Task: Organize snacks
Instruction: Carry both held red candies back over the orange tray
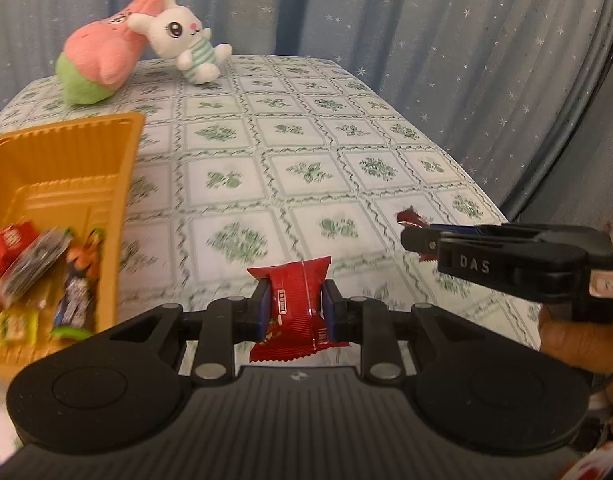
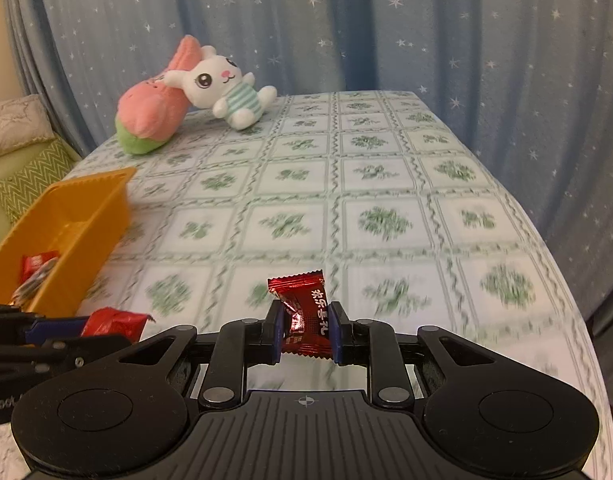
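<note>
Wide stretch of bare tablecloth ahead of both grippers, white with a green leaf-and-vine check, running back to the far edge and dropping off along the right edge against a blue star-printed curtain. At the far left corner, a pink and green plush with a white bunny plush leaning on it, well apart from everything else. On the left side, near that edge, an orange plastic tray, glossy, ribbed along its inner walls, rear part bare, front part piled with wrapped snacks: red packets, a round dark foil pack, a yellow-green square, a cartoon-printed bar, blurred and hard to sort further. Left gripper clamped on a red crinkled packet, held upright between blue-padded fingers, above the cloth just right of the tray. Right gripper likewise closed tight on a dark red foil candy with white characters and serrated ends, pinched at the twist, over the near middle of the table. From the left wrist view, right gripper seen side-on at the right, candy tip poking past its fingers, table's right edge close behind. From the right wrist view, left gripper low at the left, red packet showing, tray just beyond it.
</note>
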Available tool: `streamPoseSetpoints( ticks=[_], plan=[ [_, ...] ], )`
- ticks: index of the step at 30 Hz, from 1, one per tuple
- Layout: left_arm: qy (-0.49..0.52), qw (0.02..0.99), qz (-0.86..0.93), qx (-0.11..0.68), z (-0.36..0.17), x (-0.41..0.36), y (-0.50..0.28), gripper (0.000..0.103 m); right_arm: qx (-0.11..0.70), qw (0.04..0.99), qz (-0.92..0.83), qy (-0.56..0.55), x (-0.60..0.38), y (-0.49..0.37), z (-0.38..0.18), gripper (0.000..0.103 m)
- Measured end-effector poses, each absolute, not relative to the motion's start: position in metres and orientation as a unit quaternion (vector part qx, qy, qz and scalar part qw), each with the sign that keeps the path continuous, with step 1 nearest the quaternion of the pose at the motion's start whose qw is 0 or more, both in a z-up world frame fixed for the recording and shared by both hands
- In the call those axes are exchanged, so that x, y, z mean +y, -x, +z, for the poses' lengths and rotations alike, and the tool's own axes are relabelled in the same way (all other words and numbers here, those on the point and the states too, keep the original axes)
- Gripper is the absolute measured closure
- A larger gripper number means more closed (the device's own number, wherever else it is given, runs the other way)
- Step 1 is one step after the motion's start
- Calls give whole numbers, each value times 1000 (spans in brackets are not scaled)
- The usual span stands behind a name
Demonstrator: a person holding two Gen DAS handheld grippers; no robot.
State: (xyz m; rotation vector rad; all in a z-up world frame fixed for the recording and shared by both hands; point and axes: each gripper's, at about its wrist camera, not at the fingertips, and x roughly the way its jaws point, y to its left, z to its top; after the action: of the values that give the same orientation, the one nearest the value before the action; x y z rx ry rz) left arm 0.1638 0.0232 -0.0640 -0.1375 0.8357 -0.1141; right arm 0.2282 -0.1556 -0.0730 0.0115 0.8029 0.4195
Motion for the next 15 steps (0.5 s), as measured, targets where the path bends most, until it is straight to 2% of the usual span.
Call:
streamPoseSetpoints(
  ticks=[15],
  plan=[
    [75,920,-18,383,-26,54,-71,80,397,892,217,0,-128,-120,-44,80]
  ],
)
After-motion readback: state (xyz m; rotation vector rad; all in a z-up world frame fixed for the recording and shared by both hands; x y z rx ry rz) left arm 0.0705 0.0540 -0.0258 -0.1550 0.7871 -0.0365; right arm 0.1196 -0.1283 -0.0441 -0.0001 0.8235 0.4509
